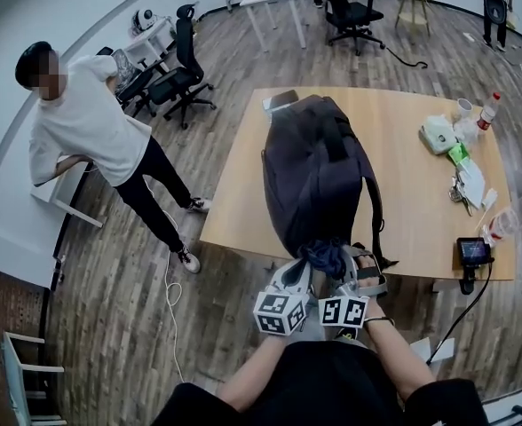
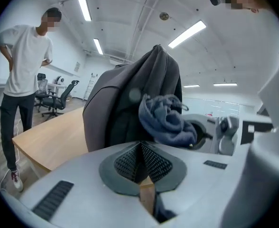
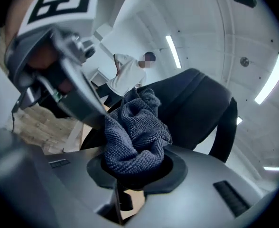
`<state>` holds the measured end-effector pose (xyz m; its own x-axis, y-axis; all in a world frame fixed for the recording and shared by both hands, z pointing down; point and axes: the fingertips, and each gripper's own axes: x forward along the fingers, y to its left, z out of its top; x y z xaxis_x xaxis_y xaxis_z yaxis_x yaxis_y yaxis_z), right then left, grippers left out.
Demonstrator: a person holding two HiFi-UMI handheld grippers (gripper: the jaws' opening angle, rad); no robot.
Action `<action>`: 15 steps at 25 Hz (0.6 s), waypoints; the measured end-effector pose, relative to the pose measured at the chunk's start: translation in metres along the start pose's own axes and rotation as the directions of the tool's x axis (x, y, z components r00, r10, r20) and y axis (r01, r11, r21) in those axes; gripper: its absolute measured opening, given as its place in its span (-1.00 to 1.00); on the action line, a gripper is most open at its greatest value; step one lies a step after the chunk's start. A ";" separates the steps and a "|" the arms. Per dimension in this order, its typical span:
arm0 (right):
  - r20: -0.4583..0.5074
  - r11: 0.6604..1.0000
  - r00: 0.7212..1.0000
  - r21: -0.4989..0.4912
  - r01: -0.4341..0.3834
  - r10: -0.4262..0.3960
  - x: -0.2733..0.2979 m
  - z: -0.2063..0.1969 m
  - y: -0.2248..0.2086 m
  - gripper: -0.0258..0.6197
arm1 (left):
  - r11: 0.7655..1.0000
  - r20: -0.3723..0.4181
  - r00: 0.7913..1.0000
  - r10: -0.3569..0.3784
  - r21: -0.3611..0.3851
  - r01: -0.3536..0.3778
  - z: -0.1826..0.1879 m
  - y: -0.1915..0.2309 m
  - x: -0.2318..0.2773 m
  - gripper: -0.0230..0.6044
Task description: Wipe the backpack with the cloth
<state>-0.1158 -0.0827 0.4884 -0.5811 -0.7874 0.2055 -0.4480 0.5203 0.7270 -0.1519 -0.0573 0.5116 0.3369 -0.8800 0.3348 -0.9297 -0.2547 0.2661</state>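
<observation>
On the light wooden table point(image 1: 421, 229), centre, sits the dark grey fabric backpack point(image 1: 314, 171). At its six-o'clock end: left gripper point(image 2: 142, 163), jaws pressed together on nothing, probably steadying. The right gripper point(image 3: 132, 170) pinches the crumpled blue-grey knitted cloth point(image 3: 134, 137), seemingly ready to wipe.

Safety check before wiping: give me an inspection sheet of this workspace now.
Surface: light wooden table.
Job's things: backpack lying on the table; cloth bunched at its near end.
Clutter: bottle, cup, papers on the table's right side.
Claws: left claw shut, empty; right claw shut on the cloth.
Cables: black cable hanging from a small screen; white cable on the floor.
Surroundings: person standing at left; office chairs beyond.
</observation>
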 end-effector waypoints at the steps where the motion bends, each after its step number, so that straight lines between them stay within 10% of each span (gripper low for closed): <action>1: 0.001 1.000 1.000 0.015 -0.009 0.009 0.000 -0.004 0.008 -0.62 | 1.000 0.003 1.000 0.007 -0.003 -0.007 0.000 0.003 -0.004 -0.87; 15: -0.040 0.985 0.985 0.049 -0.166 0.168 -0.005 -0.010 0.070 -0.62 | 0.998 -0.006 0.999 0.053 -0.031 -0.053 -0.007 0.023 -0.022 -0.87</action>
<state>-0.1375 -0.0457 0.5446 -0.6203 -0.7016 0.3506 -0.3783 0.6592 0.6499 -0.1801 -0.0408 0.5164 0.2878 -0.8900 0.3536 -0.9413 -0.1950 0.2754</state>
